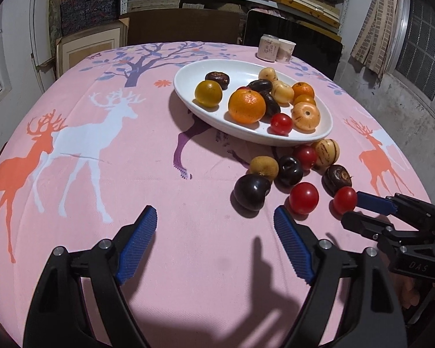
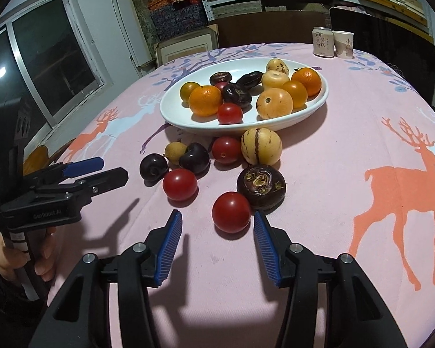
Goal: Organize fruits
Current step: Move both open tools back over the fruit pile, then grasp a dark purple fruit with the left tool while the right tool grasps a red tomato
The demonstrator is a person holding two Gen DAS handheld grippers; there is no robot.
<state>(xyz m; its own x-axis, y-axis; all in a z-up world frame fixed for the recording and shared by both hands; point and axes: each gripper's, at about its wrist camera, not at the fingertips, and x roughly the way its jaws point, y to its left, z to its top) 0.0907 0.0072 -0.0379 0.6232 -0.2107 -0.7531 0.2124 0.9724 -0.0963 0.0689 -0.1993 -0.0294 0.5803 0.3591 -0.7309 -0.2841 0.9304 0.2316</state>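
Observation:
A white oval dish (image 1: 188,72) (image 2: 171,110) holds oranges, dark fruits, pale melons and a cherry tomato. Several loose fruits lie on the pink cloth in front of it: cherry tomatoes (image 1: 304,197) (image 2: 179,184), dark plums (image 1: 251,192) (image 2: 153,167), a striped pale melon (image 2: 261,146) and a dark water chestnut (image 2: 261,187). My right gripper (image 2: 217,217) is open, with one cherry tomato (image 2: 230,211) just between its fingertips, not gripped. It shows in the left wrist view (image 1: 351,207) beside that tomato (image 1: 344,200). My left gripper (image 1: 214,214) is open and empty, left of the loose fruits.
A drink can (image 1: 269,47) (image 2: 323,42) and a paper cup (image 1: 286,50) (image 2: 343,44) stand at the table's far edge. Shelves with boxes are behind. The pink deer-print cloth (image 1: 101,174) covers the table. A hand holds the left gripper's handle (image 2: 23,249).

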